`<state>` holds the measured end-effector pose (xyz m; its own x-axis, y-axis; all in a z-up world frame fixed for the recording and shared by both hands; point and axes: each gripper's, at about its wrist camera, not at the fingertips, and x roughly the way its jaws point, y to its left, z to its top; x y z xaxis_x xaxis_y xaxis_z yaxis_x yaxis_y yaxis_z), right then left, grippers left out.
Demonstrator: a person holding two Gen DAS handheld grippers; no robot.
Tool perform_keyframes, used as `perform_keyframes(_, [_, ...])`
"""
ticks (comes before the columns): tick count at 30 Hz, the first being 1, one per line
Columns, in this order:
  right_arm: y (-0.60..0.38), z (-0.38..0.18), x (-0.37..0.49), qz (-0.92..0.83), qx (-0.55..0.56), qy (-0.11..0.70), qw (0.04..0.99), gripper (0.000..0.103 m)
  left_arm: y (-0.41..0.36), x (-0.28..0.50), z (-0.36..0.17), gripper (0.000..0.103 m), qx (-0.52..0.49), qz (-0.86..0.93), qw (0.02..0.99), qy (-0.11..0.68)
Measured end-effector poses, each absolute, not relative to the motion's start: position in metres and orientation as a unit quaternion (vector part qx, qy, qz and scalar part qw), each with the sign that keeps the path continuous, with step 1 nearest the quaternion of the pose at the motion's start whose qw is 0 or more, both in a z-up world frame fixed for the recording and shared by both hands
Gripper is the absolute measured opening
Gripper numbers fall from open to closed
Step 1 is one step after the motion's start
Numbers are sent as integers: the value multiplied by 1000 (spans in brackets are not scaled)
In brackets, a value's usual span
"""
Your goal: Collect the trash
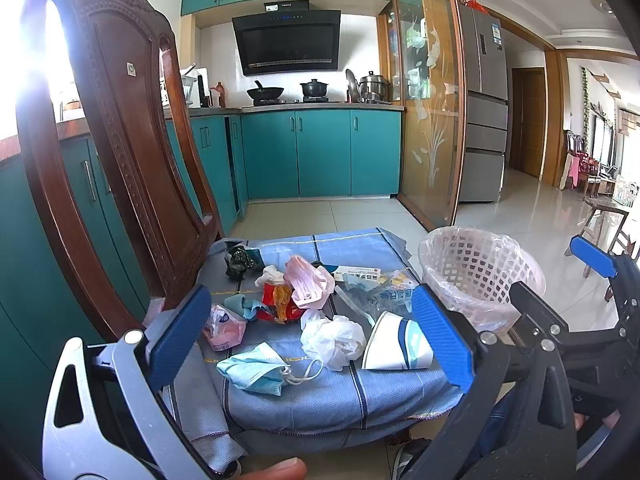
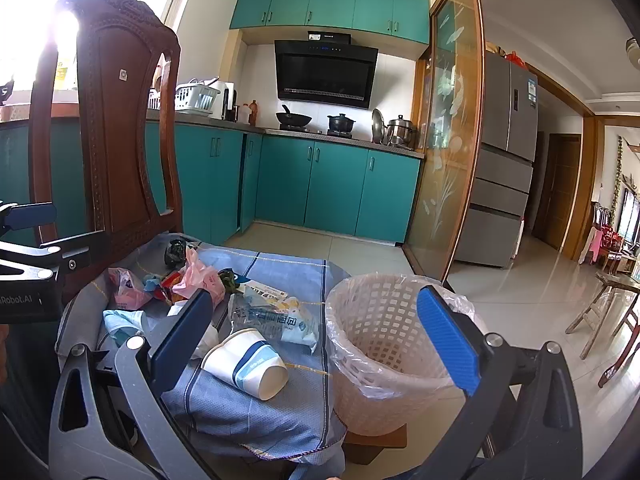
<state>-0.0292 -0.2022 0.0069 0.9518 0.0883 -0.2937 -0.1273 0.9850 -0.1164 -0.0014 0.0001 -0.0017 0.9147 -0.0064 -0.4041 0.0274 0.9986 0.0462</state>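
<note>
Left wrist view: the left gripper (image 1: pixel 312 344) hangs released, jaws wide, above a chair seat covered by a blue cloth (image 1: pixel 320 400). Trash lies scattered there: a blue mask (image 1: pixel 256 368), a white wad (image 1: pixel 336 340) and a tipped paper cup (image 1: pixel 400 346). The lined bin (image 1: pixel 480 276) stands just beside the seat. I would drop onto one soft piece and pinch low.

Right wrist view: the right gripper (image 2: pixel 316 336) is also released and holds nothing, with the cup (image 2: pixel 248 364) between its jaws' line and the bin (image 2: pixel 380 344) near. Squeeze the cup across its wall, gently.
</note>
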Motion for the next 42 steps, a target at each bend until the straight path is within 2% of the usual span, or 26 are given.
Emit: perform_keyframes(42, [-202, 4, -29, 54, -69, 147, 985, 100, -1, 1, -11, 100, 22, -11, 977, 212])
